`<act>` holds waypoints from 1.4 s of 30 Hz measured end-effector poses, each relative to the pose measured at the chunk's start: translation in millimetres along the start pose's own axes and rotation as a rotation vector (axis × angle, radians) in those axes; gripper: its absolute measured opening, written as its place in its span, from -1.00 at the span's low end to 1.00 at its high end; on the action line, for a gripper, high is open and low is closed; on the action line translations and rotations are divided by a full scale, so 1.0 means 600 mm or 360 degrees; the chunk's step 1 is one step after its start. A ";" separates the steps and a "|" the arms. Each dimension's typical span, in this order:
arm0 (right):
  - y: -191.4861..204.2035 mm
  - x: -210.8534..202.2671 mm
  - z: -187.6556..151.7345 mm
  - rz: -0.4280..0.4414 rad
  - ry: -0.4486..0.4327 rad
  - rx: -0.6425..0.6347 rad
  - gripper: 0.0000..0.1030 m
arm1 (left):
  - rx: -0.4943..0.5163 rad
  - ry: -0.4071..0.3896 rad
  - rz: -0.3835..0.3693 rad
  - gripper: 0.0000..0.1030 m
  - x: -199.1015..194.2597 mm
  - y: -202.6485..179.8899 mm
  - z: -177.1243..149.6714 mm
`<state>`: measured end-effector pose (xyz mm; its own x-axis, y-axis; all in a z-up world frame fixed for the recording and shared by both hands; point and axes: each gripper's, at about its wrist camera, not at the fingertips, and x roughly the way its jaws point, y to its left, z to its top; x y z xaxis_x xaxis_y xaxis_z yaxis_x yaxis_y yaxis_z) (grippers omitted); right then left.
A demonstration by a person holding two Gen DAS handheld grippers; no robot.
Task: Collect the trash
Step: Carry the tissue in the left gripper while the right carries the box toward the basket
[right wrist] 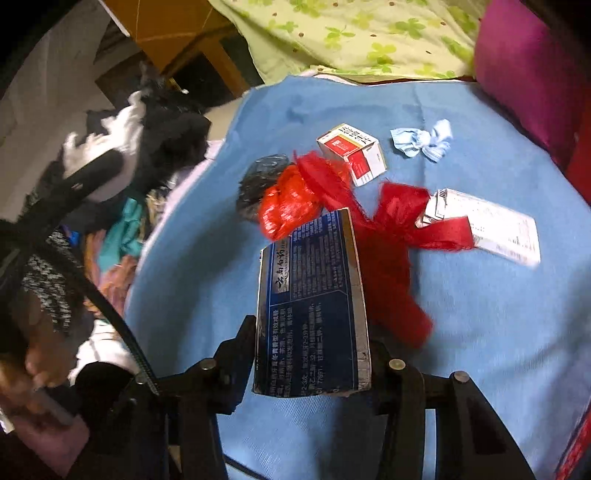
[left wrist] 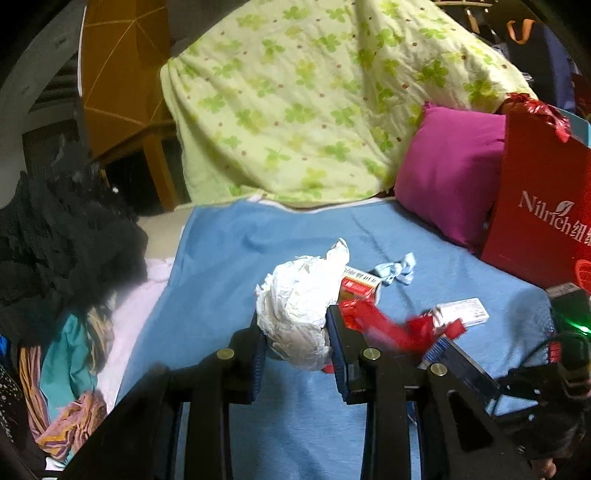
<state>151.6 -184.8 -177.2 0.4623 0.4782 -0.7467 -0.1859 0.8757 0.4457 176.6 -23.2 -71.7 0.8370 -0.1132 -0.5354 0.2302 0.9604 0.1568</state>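
Both claws carry trash clear of the bed — the left claw [left wrist: 295, 332] clamps a crumpled white paper wad [left wrist: 299, 314]; the right claw [right wrist: 314, 354] grips a dark blue carton [right wrist: 314, 306], leaving the red-and-white box [right wrist: 352, 153] mid-bed.

Your left wrist camera looks forward and down along its gripper [left wrist: 295, 332] over the blue sheet [left wrist: 258, 243], facing the clover-print quilt [left wrist: 295, 103] and magenta pillow [left wrist: 447, 173] at the far side. Your right wrist camera tilts down more steeply and sits closer to the sheet [right wrist: 461, 314], so the quilt [right wrist: 351, 33] only edges its top. Both views share the red-and-white box [left wrist: 360, 286] [right wrist: 354, 151], the pale blue scrap [left wrist: 397, 271] [right wrist: 424, 142], the red ribbon [left wrist: 391, 325] [right wrist: 399, 236] and the clothes heap [left wrist: 66, 258] [right wrist: 122, 155] on the left.
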 end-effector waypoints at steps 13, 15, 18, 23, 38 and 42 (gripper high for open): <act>-0.011 -0.110 -0.036 0.0071 -0.0212 0.0067 -0.01 | 0.0118 -0.0166 -0.0045 -0.36 -0.111 -0.079 0.034; -0.009 -0.125 -0.037 0.0076 -0.0245 0.0066 -0.01 | 0.0133 -0.0187 -0.0044 -0.36 -0.125 -0.088 0.039; -0.010 -0.139 -0.036 0.0078 -0.0285 0.0076 0.00 | 0.0142 -0.0204 -0.0050 -0.36 -0.138 -0.096 0.044; -0.016 -0.151 -0.033 0.0087 -0.0328 0.0110 0.00 | 0.0157 -0.0220 -0.0052 -0.36 -0.148 -0.106 0.048; -0.021 -0.210 -0.005 0.0181 -0.0587 0.0253 0.03 | 0.0162 -0.0232 -0.0041 -0.36 -0.158 -0.113 0.051; -0.016 -0.248 -0.011 0.0190 -0.0688 0.0261 0.03 | 0.0166 -0.0243 -0.0040 -0.36 -0.169 -0.114 0.053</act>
<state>78.9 -263.8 -73.5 0.7709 0.4724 -0.4272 -0.1364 0.7776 0.6138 91.6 -85.7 -1.5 0.8940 -0.1816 -0.4096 0.2956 0.9260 0.2346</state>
